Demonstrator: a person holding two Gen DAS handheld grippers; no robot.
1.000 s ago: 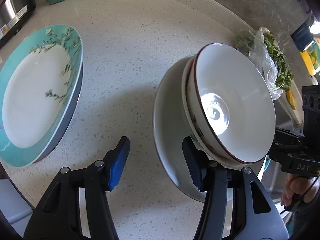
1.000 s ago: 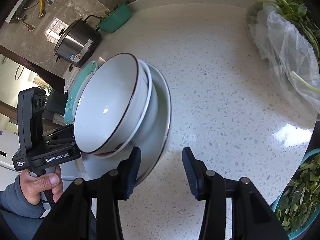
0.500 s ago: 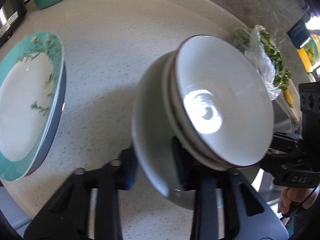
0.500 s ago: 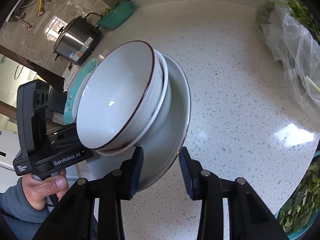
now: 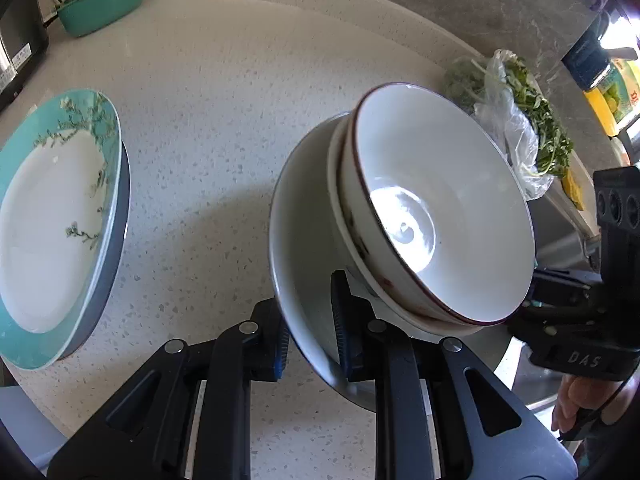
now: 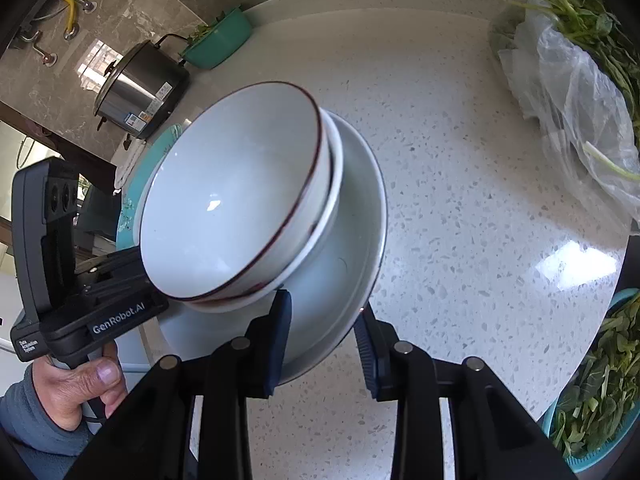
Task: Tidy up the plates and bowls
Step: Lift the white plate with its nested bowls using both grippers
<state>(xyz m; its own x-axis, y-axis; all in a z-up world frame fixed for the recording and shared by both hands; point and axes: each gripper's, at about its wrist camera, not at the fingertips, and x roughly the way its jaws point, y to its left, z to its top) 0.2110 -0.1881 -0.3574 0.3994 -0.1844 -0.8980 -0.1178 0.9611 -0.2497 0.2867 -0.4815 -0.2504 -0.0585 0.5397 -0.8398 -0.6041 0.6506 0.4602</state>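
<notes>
A large white plate [image 5: 296,248] carries two nested white bowls; the top bowl [image 5: 436,216] has a dark red rim. My left gripper [image 5: 310,340] is shut on the plate's near rim. In the right wrist view my right gripper [image 6: 322,340] is shut on the opposite rim of the same plate [image 6: 352,240], with the bowls [image 6: 236,196] on it. The stack is held above the counter. A teal-rimmed floral plate [image 5: 48,216] lies on a grey plate at the left.
A speckled white counter [image 5: 208,80] lies below. A plastic bag of greens [image 6: 576,68] is at the right, a teal basin of greens [image 5: 100,0] at the far back, a steel cooker [image 6: 140,88] beside it, and a teal bowl of greens [image 6: 600,392] near the right edge.
Both grippers closed on opposite rims of the white plate. The plate with its bowls rose off the counter and tilted slightly.
</notes>
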